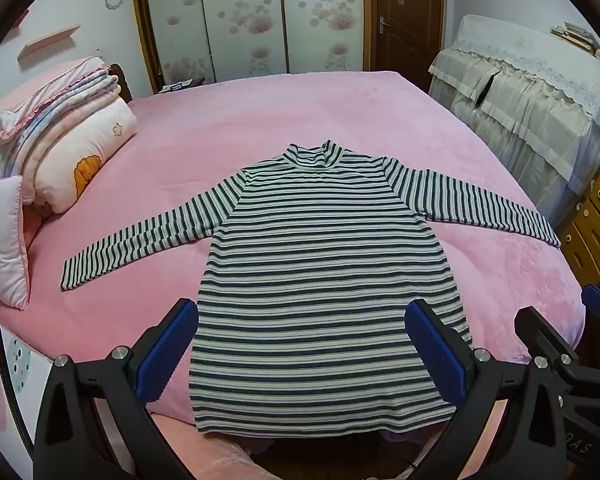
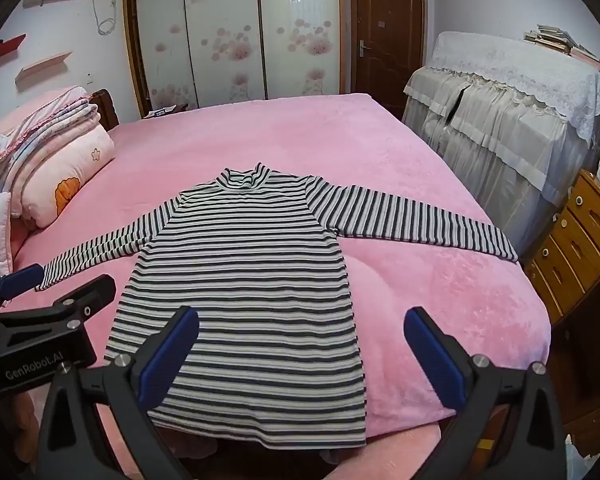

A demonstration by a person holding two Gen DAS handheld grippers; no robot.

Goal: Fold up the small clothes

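The shirt (image 1: 324, 280), striped dark and white with a high collar, lies flat and face up on the bed (image 1: 340, 120), collar pointing away from both grippers and hem nearest them, both sleeves spread out to the sides; nothing is folded yet. The left gripper (image 1: 302, 354) hangs above the hem with its jaws wide apart, the lower body of the shirt showing between its blue pads (image 1: 168, 352); it holds nothing. The right gripper (image 2: 302, 360) hovers just to the right of it, also spread wide and empty, its left pad over the shirt's lower body and its right pad over bare pink cover; the shirt's right sleeve (image 2: 420, 220) stretches away ahead of it to the right. Ahead and to the left of the left gripper sits a stack of quilts (image 1: 72, 148) with a pillow (image 1: 4, 240) in front; far ahead stands a wardrobe (image 1: 244, 16), a door (image 1: 404, 16) beside it; to the right of the right gripper stand a covered cabinet (image 2: 512, 120) and a wooden drawer unit (image 2: 580, 248).
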